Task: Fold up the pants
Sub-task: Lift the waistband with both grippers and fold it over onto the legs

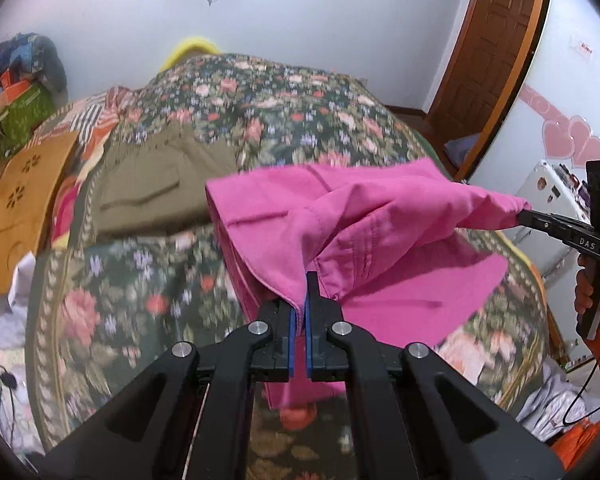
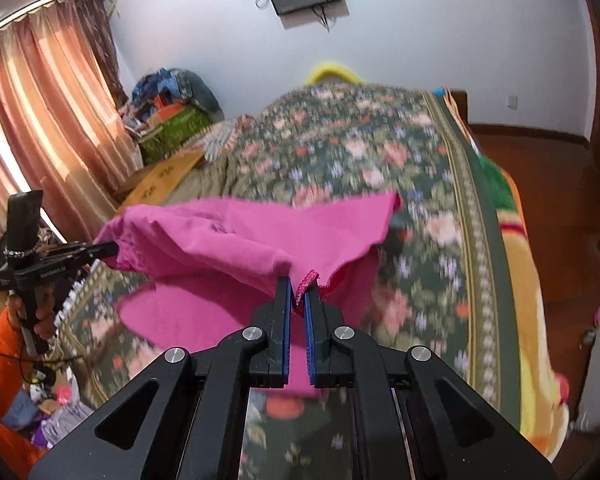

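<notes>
Pants (image 1: 364, 216), pink, hang over the bed (image 1: 148, 304), pinched at one edge in my left tongs (image 1: 305, 304) and, toward three o'clock, in my right tongs (image 2: 298, 296); I'm mid-fold, and next must lay both corners down squarely.

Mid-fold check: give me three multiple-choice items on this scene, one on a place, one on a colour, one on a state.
1. The folded olive-green trousers lie:
A on the floral bedspread
B on the floor
C on a chair

2. The cloth pants being held are:
A blue
B pink
C white

3. The left gripper and right gripper are:
A both wide open
B one open
C both shut on the pants

Key: A, they rest on the bed; B, bright pink fabric; C, each gripper's jaws pinch an edge.
</notes>
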A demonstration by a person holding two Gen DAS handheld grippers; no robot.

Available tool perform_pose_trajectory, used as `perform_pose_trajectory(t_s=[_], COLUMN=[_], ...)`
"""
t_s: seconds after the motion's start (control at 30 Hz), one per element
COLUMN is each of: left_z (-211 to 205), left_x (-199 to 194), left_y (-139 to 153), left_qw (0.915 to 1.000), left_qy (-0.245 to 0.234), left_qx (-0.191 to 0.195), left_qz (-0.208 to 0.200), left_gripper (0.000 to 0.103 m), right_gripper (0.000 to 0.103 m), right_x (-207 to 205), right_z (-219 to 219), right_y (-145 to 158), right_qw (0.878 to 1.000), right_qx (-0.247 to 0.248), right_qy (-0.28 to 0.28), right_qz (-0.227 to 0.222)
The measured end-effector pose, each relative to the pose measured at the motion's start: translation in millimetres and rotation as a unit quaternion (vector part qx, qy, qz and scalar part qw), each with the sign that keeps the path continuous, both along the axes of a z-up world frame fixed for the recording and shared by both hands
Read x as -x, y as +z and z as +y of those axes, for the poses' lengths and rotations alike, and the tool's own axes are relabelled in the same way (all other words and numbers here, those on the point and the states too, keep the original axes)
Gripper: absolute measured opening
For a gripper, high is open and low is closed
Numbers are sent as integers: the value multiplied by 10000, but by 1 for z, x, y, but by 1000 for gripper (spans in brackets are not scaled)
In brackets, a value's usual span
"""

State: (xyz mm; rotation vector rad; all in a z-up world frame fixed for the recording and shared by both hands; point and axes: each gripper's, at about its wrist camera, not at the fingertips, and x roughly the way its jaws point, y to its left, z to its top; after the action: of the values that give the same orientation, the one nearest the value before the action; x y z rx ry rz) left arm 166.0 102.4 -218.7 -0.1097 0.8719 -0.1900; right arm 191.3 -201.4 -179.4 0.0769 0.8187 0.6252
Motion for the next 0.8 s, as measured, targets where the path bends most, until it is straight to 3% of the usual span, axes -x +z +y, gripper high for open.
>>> perform_pose_trajectory(t_s=[0.33, 0.5, 0.63, 0.8], left_z=[0, 3, 12, 17], left_x=[30, 41, 49, 50], left_y=[-28, -24, -11, 23], left_qw=[9995, 9994, 9994, 9999], left_qy=[-50, -20, 18, 94], left_qx=[173, -9, -47, -107], left_qz=[262, 339, 332, 32], left_gripper=[3, 7, 13, 17], right_gripper=[6, 6, 8, 19], right_x=[19, 22, 26, 15], right_z=[-9, -15, -22, -6], right_y=[-44, -52, -37, -10], right_qw=[9982, 9949, 9950, 9980], right_qx=[141, 458, 614, 460], right_qy=[-153, -250, -324, -243], right_qz=[555, 867, 714, 355])
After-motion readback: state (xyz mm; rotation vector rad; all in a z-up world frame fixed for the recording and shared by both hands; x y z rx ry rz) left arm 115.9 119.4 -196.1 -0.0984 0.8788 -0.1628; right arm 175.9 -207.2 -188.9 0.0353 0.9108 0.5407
